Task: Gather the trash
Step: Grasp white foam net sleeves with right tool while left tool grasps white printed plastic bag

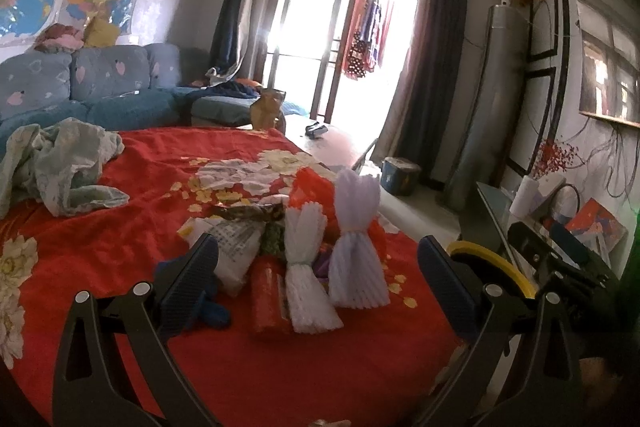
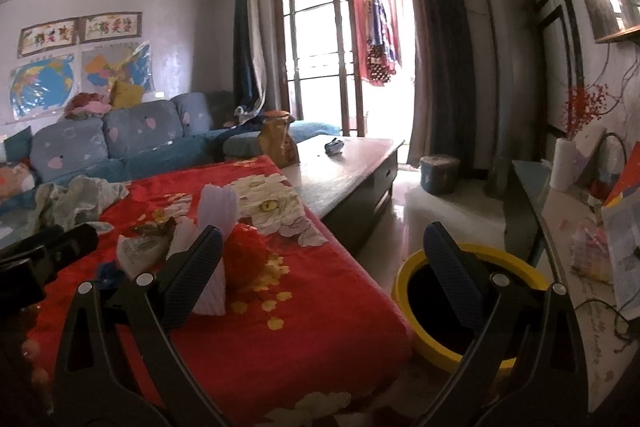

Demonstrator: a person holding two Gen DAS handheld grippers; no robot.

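A heap of trash lies on the red flowered cloth (image 1: 120,227): two white foam fruit nets (image 1: 360,251), a red wrapper (image 1: 268,299), a crumpled printed paper bag (image 1: 236,247) and a red plastic bag (image 1: 312,187). My left gripper (image 1: 316,279) stands open just in front of the heap, nothing between its fingers. In the right wrist view the same foam net (image 2: 218,207) and red bag (image 2: 246,255) sit by the left finger. My right gripper (image 2: 324,275) is open over the cloth's edge, its right finger above a yellow-rimmed bin (image 2: 404,291) on the floor.
A crumpled pale cloth (image 1: 60,163) lies at the left of the red cloth. Behind are a blue sofa (image 1: 112,83), a low coffee table (image 2: 344,171) with a brown paper bag (image 2: 276,143), a small bucket (image 2: 438,173) and a glass side table (image 2: 528,203).
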